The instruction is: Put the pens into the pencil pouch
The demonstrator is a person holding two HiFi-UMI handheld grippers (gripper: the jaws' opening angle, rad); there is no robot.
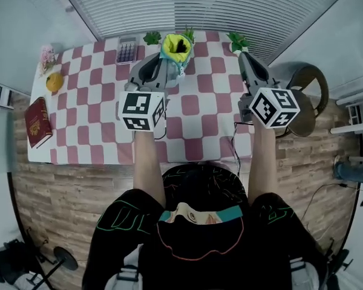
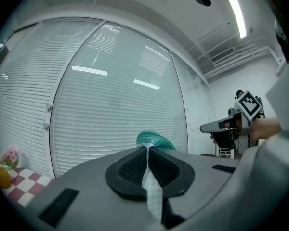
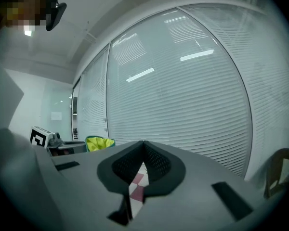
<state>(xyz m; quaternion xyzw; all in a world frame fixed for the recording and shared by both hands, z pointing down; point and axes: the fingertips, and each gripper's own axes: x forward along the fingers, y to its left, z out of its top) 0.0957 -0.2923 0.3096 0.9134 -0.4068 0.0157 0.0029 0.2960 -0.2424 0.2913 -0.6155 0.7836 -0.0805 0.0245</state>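
Head view | my left gripper [image 1: 167, 64] is clamped on the teal rim of the pencil pouch [image 1: 176, 46], yellow mouth open, at the table's [image 1: 193, 110] far edge | my right gripper [image 1: 245, 56] closed, empty, well right of the pouch

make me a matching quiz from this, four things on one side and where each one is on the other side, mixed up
Things:
1. red book
2. orange
3. calculator
4. pencil pouch

Places:
A. pinched in the left hand-held gripper
B. next to the pink flowers
C. far edge of the table, left of the pencil pouch
D. left end of the table, at the corner nearest the person

Pairs: 1-D, 2-B, 3-C, 4-A
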